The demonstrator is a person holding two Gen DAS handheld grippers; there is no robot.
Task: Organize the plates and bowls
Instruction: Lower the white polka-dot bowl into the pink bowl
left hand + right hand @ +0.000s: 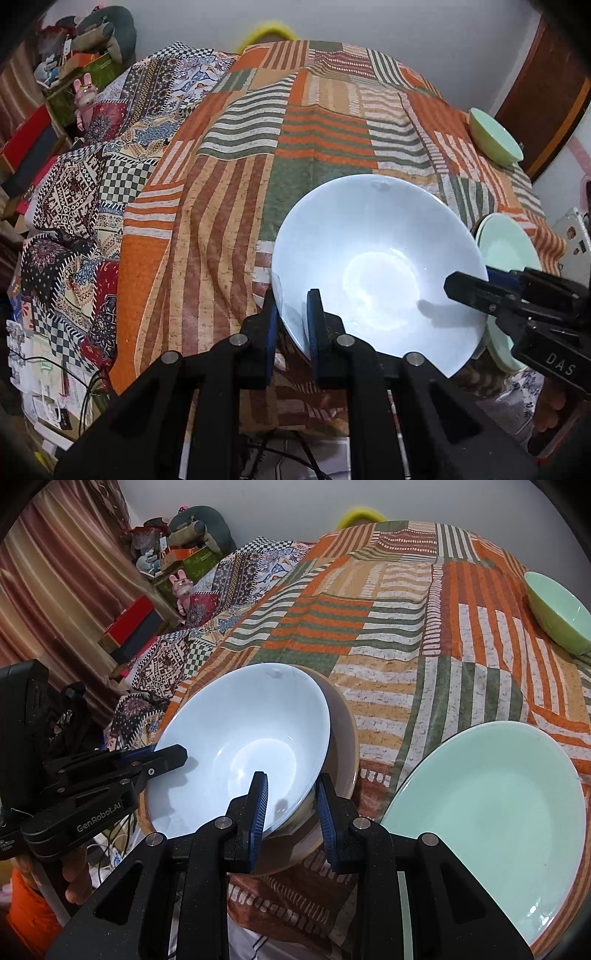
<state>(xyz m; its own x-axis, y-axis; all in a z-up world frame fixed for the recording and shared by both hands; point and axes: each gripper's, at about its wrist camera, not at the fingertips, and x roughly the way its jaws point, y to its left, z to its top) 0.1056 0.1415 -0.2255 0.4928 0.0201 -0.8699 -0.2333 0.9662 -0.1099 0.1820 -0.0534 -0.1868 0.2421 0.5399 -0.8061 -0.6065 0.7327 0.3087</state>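
A white bowl (376, 266) is tilted above the patchwork cloth. My left gripper (293, 306) is shut on its near rim. In the right wrist view the white bowl (243, 738) leans inside a beige bowl (343, 731). My right gripper (290, 794) straddles the white bowl's right rim with its jaws a little apart, one finger inside and one outside. A pale green plate (487, 819) lies at the right. A green bowl (557, 609) sits at the far right edge; it also shows in the left wrist view (495, 136).
The striped patchwork cloth (280, 147) covers the table. A second patterned cloth (85, 192) drapes at the left. Shelves with boxes and toys (62, 70) stand at the far left. Cables and papers (55, 387) lie below the table edge.
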